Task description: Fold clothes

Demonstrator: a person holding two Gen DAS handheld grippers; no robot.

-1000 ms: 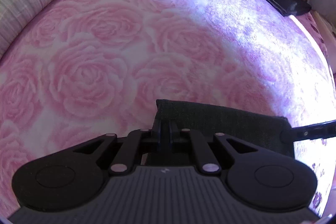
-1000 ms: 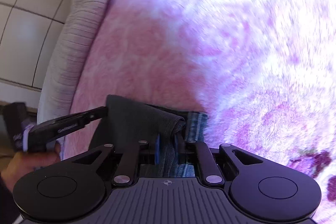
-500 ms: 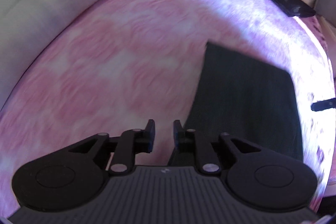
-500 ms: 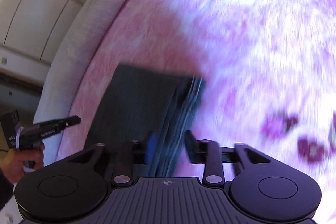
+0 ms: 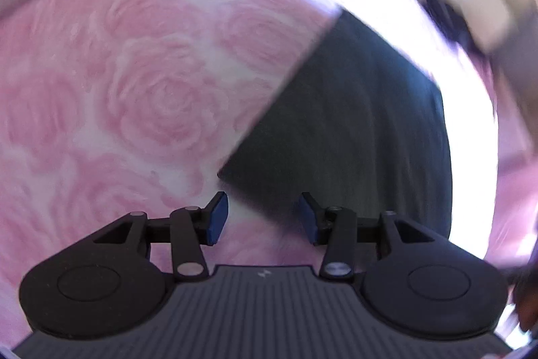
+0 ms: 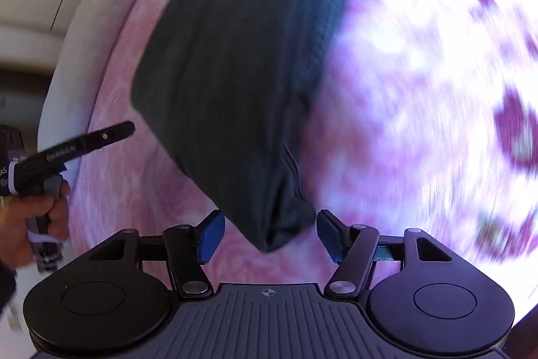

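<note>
- your left gripper (image 5: 260, 219) hangs over the pink rose-print blanket (image 5: 141, 96), jaws opening with nothing pinched; the near corner of the folded dark garment (image 5: 353, 130) lies just beyond the pads, apart from them.
- your right gripper (image 6: 267, 232) is opening too, blue pads (image 6: 210, 234) spread either side of the garment's bunched near corner without pressing on it.
- the dark garment (image 6: 248, 56) lies flat on the blanket as a folded rectangle running far and left from the right gripper; motion blur hides its finer creases.
- in the right wrist view your left hand (image 6: 30, 217) holds its gripper off the garment's left edge, near the pale bedding roll (image 6: 84, 56).
- the step looks like the release after a fold.
- next calls for either another fold across the rectangle or a move to a fresh piece; whether more folds are needed cannot be told.
</note>
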